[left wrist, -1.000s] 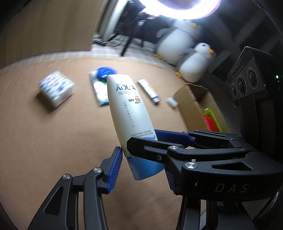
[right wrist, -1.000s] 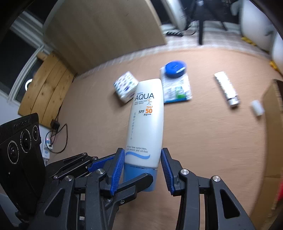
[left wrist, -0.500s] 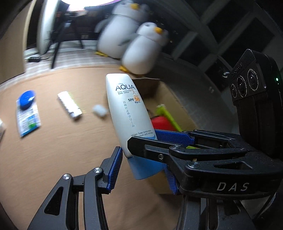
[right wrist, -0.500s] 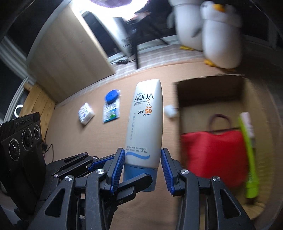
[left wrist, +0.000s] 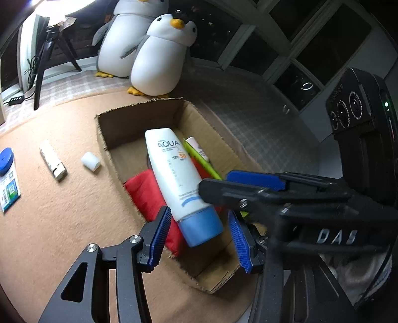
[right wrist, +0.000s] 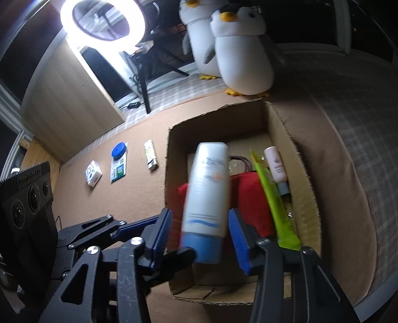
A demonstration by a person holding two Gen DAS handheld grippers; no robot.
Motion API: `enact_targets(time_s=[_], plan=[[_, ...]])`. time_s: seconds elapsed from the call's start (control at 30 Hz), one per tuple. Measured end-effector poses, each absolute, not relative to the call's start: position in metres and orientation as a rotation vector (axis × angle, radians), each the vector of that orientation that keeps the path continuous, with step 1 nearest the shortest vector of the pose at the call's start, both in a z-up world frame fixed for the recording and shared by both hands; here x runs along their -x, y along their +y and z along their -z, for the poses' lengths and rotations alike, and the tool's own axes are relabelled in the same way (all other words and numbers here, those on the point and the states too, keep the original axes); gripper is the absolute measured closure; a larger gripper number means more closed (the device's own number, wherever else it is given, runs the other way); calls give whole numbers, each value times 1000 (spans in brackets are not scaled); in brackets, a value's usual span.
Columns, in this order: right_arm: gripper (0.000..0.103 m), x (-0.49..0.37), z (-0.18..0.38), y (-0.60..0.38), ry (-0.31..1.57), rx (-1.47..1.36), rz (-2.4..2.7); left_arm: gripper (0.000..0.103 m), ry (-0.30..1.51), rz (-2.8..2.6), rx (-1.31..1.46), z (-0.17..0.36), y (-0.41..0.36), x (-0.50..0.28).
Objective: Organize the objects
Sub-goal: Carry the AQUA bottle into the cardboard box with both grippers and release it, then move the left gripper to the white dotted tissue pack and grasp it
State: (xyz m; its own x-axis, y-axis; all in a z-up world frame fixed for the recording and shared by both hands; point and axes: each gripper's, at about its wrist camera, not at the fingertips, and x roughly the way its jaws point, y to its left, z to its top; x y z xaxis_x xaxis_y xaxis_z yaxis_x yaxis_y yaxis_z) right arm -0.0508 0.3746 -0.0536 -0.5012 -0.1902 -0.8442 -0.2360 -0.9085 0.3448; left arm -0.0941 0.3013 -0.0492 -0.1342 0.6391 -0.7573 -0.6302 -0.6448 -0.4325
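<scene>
Ring light (right wrist: 103, 21), dark windows (left wrist: 293, 49), tan carpet (left wrist: 49, 223)

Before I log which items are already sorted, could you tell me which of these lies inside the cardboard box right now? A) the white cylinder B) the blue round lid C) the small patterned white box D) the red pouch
D: the red pouch lies on the floor of the cardboard box, beside a green flat item; the other three sit out on the mat.

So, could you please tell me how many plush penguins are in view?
2, both on the checked floor beyond the cardboard box: the nearer plush penguin stands by the box's far edge, and the second plush penguin stands close behind it, partly hidden. None elsewhere.
</scene>
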Motion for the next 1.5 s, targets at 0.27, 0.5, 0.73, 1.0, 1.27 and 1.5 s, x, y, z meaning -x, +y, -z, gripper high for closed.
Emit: enact_targets(time_s=[0.27, 0.5, 0.73, 1.0, 1.27, 1.5], plan=[[53, 51, 49, 363, 671, 1540, -2639, 51, -53, -1937, 1288, 49, 253, 93], [51, 59, 44, 335, 660, 1516, -2700, 49, -106, -2051, 1314, 48, 186, 104], [51, 69, 40, 295, 611, 1497, -2764, 47, -175, -2227, 1359, 47, 100, 138], [51, 79, 44, 258, 547, 1545, -2786, 46, -278, -2386, 1448, 57, 13, 205], [49, 81, 53, 242, 550, 1591, -2764, 46, -352, -2467, 1539, 75, -35, 270], [49, 81, 62, 243, 563, 1617, -2728, 46, -384, -2466, 1627, 101, -45, 310]])
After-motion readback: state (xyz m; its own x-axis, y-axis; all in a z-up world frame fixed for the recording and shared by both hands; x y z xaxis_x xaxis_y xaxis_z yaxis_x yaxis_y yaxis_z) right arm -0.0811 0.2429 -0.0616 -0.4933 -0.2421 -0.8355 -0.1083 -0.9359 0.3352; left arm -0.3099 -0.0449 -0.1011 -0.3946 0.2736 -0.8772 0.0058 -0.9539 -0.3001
